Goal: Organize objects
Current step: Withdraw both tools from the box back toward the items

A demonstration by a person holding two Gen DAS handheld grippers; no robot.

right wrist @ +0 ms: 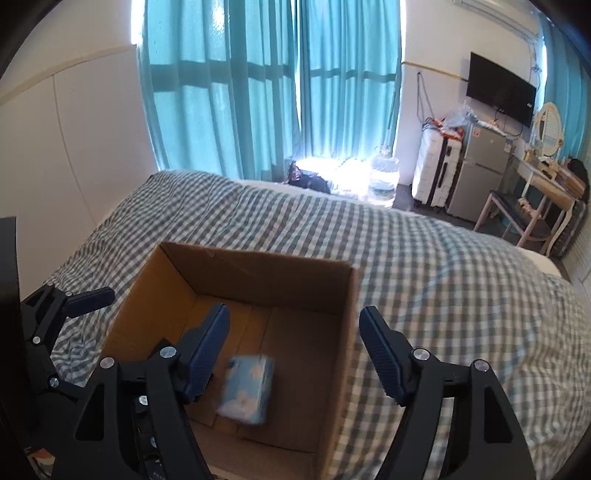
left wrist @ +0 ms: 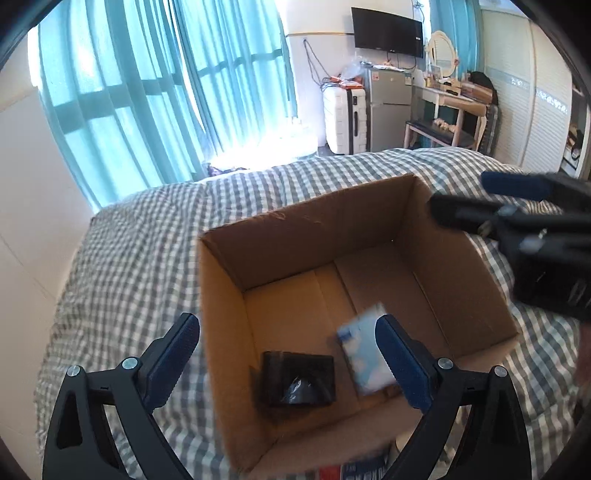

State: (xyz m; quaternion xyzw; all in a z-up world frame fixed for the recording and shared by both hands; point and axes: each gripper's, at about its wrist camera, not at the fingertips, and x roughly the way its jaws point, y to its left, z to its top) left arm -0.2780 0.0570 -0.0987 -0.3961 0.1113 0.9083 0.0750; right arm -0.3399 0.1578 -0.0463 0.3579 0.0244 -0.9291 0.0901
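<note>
Jaws of both grippers spread, empty; tissue pack (right wrist: 246,388) blurred inside cardboard box (right wrist: 258,273)

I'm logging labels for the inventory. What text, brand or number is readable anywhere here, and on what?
None can be read.
Blue packet in the cardboard box: print blurred.
Red-and-blue item below the box: lettering too blurred.
TV: logo too small.
Fridge stickers: too small.

Standing open-topped on the bed (right wrist: 443,280): box (left wrist: 295,236), walls rising on all sides. Lying on the box floor: black case (left wrist: 299,380) and blue packet (right wrist: 249,387), leaving the far half bare.
</note>
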